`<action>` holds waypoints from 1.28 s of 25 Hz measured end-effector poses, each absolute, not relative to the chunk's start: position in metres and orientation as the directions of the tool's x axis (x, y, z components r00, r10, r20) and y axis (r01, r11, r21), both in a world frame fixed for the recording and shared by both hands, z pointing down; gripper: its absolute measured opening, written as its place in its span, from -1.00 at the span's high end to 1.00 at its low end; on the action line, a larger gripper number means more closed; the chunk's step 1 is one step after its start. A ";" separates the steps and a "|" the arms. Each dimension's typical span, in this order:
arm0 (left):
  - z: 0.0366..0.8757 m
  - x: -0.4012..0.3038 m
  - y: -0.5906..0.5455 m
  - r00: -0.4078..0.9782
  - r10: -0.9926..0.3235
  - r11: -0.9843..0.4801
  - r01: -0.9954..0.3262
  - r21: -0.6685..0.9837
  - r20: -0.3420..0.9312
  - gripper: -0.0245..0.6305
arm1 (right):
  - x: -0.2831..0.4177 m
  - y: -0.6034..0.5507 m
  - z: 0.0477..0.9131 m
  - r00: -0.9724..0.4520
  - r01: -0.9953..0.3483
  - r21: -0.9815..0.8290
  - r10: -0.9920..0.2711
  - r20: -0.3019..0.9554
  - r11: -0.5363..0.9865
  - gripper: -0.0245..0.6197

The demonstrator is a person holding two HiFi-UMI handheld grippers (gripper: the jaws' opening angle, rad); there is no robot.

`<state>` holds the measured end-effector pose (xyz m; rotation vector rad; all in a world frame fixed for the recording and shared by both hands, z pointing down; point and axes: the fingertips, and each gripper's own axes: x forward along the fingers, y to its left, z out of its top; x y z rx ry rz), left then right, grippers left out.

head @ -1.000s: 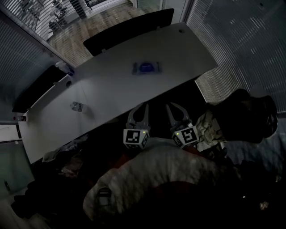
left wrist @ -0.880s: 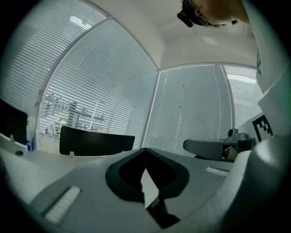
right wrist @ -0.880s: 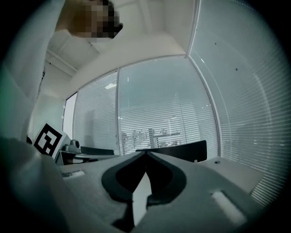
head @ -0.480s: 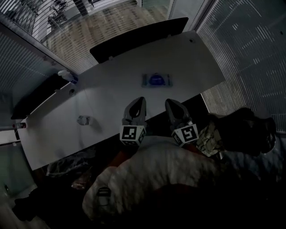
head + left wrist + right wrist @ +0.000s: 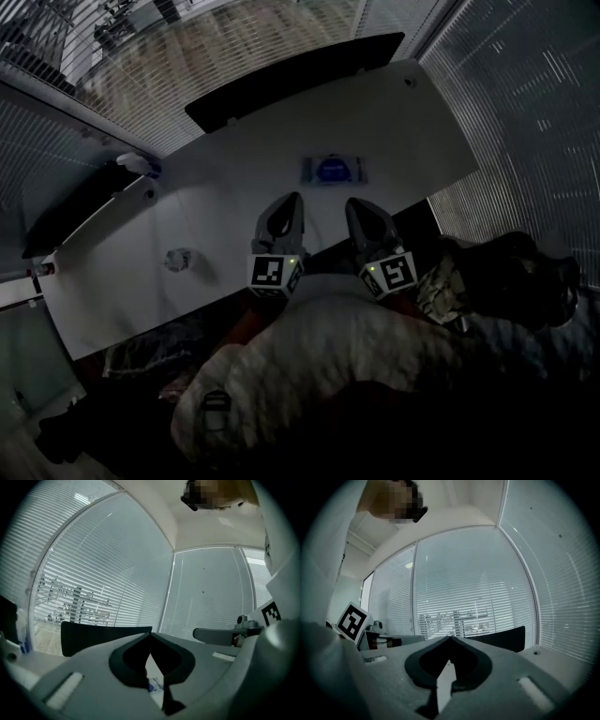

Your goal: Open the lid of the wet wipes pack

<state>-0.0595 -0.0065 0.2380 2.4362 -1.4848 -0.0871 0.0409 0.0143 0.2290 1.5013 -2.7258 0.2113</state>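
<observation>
The wet wipes pack (image 5: 333,170), pale with a blue oval lid, lies flat on the white table (image 5: 234,187) past its middle. My left gripper (image 5: 292,198) hangs over the near table edge, short of the pack and a little to its left, jaws shut on nothing. My right gripper (image 5: 355,203) is beside it, just short of the pack, also shut and empty. In the left gripper view the jaws (image 5: 150,634) meet at their tips, and a sliver of the pack (image 5: 155,684) shows through the gap below. The right gripper view shows its jaws (image 5: 450,638) shut too.
A small grey object (image 5: 177,259) lies on the table's left part and a bottle (image 5: 141,166) stands at its far left corner. Dark screens (image 5: 291,70) run along the far edge. A dark bag (image 5: 511,272) sits to the right. Window blinds surround the desk.
Both grippers went from open to shut and moved forward, from in front of the table to over its near edge, closer to the pack.
</observation>
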 end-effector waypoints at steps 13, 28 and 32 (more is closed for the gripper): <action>0.230 -0.008 -0.023 0.473 -0.873 -0.439 -0.868 0.231 0.116 0.92 | 0.081 -0.019 0.213 -0.555 -0.828 -0.111 -0.832 0.024 0.549 0.92; 0.234 0.029 -0.046 0.480 -0.869 -0.456 -0.872 0.179 0.124 0.92 | 0.106 -0.043 0.211 -0.603 -0.797 -0.066 -0.797 0.034 0.600 0.92; 0.249 0.020 -0.056 0.463 -0.872 -0.439 -0.883 0.164 0.162 0.92 | 0.104 -0.050 0.225 -0.616 -0.788 -0.057 -0.784 0.075 0.614 0.92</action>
